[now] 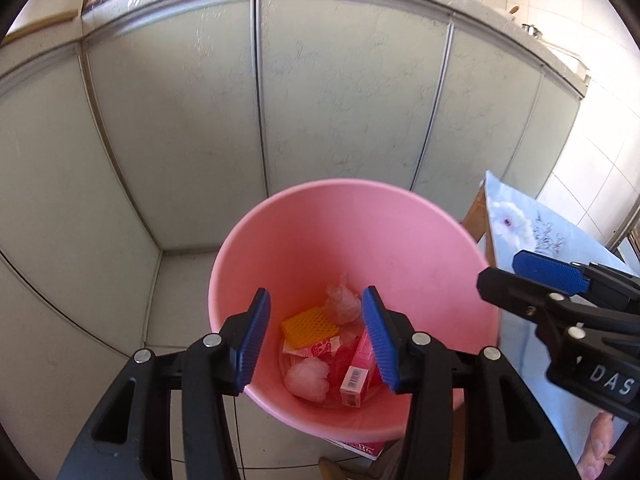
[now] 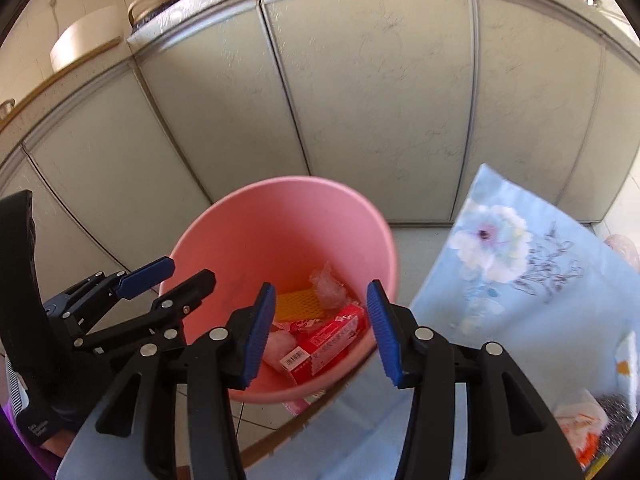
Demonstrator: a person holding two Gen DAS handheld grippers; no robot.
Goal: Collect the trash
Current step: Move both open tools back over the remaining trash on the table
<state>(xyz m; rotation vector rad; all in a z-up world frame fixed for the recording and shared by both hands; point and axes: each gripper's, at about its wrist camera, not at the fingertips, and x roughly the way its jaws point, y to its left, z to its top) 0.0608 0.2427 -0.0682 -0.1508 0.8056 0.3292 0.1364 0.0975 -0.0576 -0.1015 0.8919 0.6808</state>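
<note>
trash (image 1: 316, 356) in pink bin (image 1: 420, 248), below parted left gripper (image 1: 318, 344) fingers.

Pink bin (image 1: 420, 248) on tiled floor (image 1: 180, 300); floral-clothed table (image 2: 520, 280) beside.

The white letters "DAS" stand on the black body of the right gripper (image 1: 532, 280), seen from the left wrist. A barcode shows on the end of a red box (image 1: 358, 380) in the pink bin (image 1: 280, 232); its digits and the box's print are too small to read.
</note>
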